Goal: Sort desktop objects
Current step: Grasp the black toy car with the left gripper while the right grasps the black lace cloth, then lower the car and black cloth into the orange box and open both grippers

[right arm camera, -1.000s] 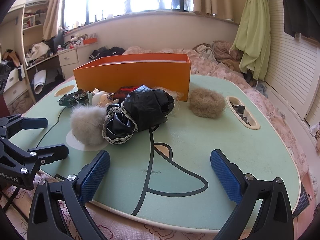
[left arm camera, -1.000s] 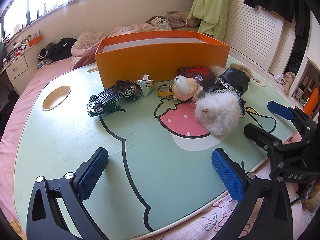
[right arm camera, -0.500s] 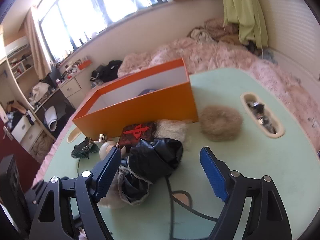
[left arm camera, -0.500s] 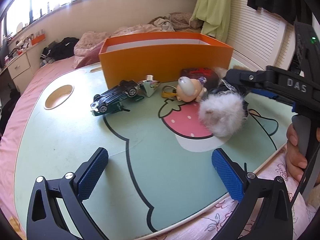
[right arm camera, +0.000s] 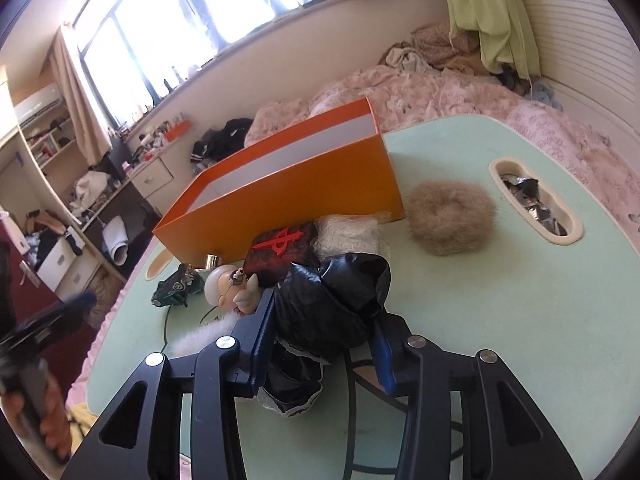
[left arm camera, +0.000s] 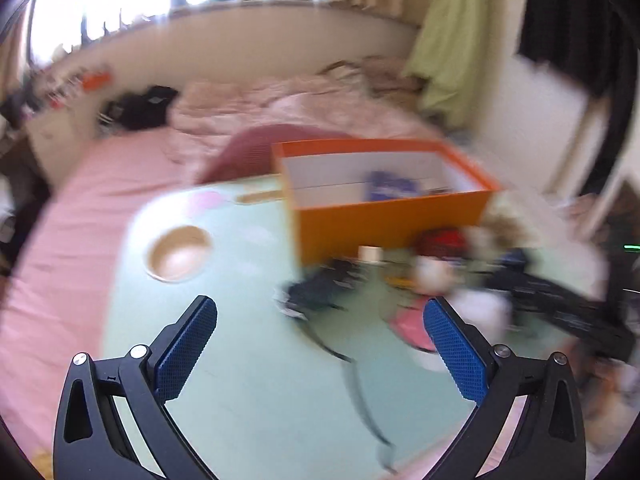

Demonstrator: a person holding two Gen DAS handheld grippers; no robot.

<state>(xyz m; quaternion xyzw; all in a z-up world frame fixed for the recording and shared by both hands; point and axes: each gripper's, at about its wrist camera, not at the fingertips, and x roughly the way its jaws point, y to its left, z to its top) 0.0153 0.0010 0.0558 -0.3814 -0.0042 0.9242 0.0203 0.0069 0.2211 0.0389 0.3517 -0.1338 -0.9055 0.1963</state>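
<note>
Left wrist view, blurred: left gripper [left arm camera: 320, 344] jaws spread, nothing between, over mint tabletop [left arm camera: 248, 380]; orange box [left arm camera: 388, 208] ahead-right, pink bed [left arm camera: 80, 208] left.
Right wrist view: right gripper [right arm camera: 324, 344] jaws closing w/ black lacy cloth [right arm camera: 332, 308] between; orange box [right arm camera: 288, 200] beyond, window [right arm camera: 192, 20] behind.

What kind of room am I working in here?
Most likely a bedroom: the low green table stands on a bed with pink bedding, clothes are strewn on it, and a cluttered desk with drawers stands under the window.
</note>
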